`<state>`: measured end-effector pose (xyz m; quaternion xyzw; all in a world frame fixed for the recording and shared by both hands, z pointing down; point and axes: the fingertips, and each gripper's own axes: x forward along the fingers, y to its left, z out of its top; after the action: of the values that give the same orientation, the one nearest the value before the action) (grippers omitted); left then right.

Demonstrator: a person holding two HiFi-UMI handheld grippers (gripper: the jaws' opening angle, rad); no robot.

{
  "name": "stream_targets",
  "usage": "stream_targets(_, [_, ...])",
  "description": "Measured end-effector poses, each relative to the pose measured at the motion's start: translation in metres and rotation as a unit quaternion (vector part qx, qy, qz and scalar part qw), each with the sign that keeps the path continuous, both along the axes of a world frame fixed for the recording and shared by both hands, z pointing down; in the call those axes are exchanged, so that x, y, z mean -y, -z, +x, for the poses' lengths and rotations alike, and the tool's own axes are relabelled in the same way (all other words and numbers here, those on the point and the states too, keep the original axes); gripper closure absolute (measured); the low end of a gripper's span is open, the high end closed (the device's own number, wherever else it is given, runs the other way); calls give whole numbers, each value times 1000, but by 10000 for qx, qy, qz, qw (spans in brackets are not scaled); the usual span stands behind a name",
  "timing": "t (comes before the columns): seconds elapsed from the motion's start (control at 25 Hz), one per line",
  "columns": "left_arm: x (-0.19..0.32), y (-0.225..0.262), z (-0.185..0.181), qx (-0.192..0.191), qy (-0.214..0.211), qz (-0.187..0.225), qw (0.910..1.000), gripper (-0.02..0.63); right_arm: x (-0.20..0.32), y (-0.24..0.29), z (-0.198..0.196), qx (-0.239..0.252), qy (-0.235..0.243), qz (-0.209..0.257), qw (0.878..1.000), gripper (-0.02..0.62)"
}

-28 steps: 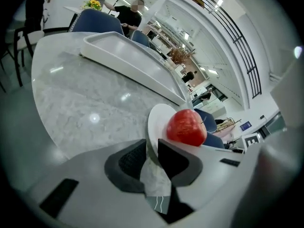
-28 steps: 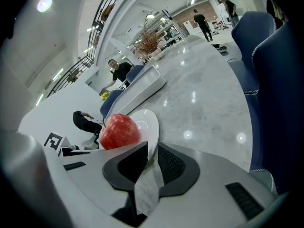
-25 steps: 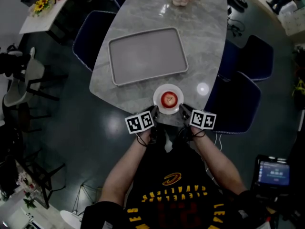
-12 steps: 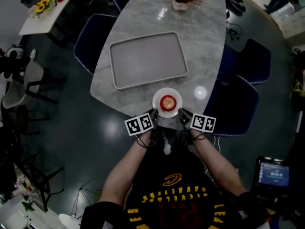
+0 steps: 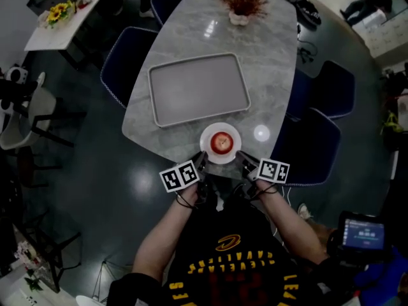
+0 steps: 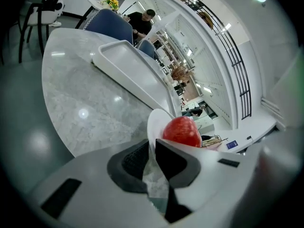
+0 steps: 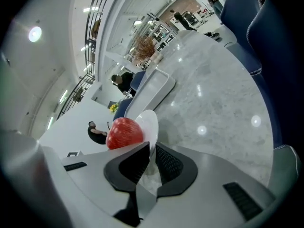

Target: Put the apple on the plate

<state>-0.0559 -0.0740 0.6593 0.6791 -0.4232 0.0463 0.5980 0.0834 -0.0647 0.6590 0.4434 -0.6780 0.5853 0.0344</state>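
Note:
A red apple rests on a small white plate at the near edge of the marble table. My left gripper is shut on the plate's near-left rim and my right gripper is shut on its near-right rim. In the left gripper view the plate's edge runs down between the jaws of the left gripper, with the apple just beyond. The right gripper view shows the plate's rim pinched in the right gripper, with the apple to its left.
A large grey tray lies just beyond the plate. A potted dried plant stands at the table's far end. Blue chairs flank the table on the right and another chair on the left. People stand in the background.
The head camera has shifted, so the table sits a little lower in view. Both grippers stay on the plate's rim, and the apple has not moved on the plate.

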Motion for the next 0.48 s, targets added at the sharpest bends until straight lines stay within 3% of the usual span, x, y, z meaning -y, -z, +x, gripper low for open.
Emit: stream_targets(0.48, [20,75,-38,-614,601,608,9944,563,25,78,-36,751,-144,403,9963,554])
